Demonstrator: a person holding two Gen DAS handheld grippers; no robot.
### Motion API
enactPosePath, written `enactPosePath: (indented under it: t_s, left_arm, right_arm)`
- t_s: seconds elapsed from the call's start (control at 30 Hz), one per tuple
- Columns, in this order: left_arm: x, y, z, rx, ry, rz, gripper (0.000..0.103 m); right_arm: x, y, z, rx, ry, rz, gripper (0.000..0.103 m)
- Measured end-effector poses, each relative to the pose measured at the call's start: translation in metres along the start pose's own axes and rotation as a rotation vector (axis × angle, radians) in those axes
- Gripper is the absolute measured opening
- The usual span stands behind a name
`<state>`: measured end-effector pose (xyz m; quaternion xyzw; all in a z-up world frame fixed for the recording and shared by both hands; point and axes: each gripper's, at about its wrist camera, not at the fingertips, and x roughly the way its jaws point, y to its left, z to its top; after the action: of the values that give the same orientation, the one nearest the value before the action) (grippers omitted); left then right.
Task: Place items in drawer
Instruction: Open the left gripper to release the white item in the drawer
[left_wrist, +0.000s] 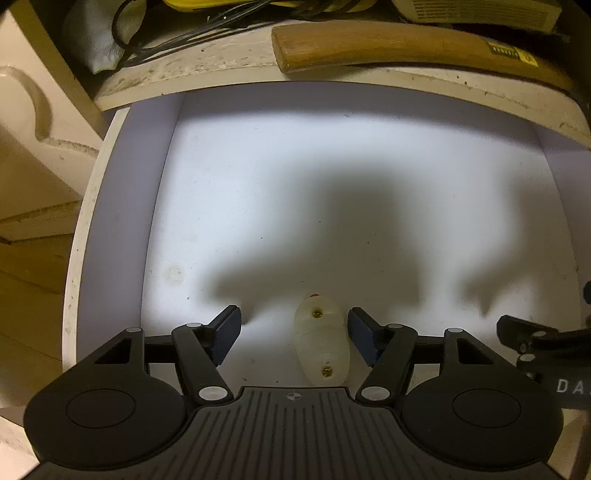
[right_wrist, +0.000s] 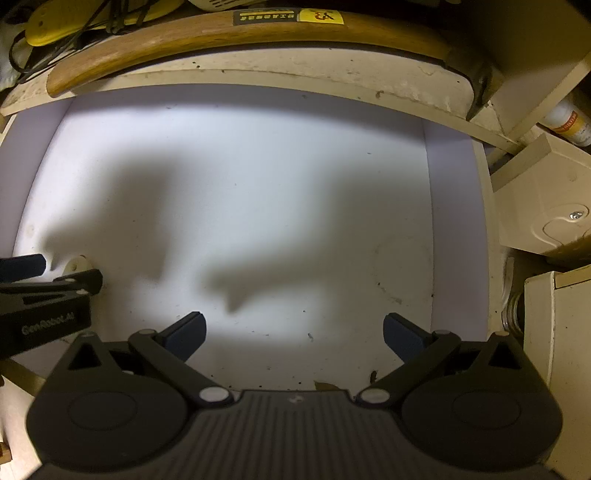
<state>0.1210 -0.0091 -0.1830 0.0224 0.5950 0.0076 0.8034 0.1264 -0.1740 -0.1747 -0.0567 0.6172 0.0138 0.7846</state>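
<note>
Between left gripper (left_wrist: 293, 334) fingers (left_wrist: 360, 334): translucent oval piece (left_wrist: 321, 341) lies flat on drawer (left_wrist: 110, 229) floor, fingers spread, not pressing, so released | right gripper (right_wrist: 293, 334) spread, empty, alongside | wooden handle (left_wrist: 388, 48) on shelf beyond

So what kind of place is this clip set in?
Probably a workshop or storage corner: a wooden tool handle, tangled black cables and yellow gear on a grimy shelf above an open white drawer.

"GenRobot.AI" on left claw (right_wrist: 51, 280) body.
</note>
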Motion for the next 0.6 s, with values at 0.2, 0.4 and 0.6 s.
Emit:
enactPosePath:
  t_s: [0.2, 0.4, 0.6]
  left_arm:
    - [-0.0021, -0.0036, 0.0008, 0.017, -0.005, 0.014, 0.072]
    - [0.0011, -0.0037, 0.0036, 0.024, 0.0, 0.028, 0.073]
    - [0.004, -0.0027, 0.005, 0.019, 0.007, 0.027, 0.073]
  right_arm:
    - [0.0008, 0.0, -0.0001, 0.0, 0.0, -0.001, 0.102]
    - [0.0001, -0.0004, -0.0002, 0.0, -0.001, -0.003, 0.102]
    - [0.0001, -0.0002, -0.0004, -0.001, -0.002, -0.003, 0.102]
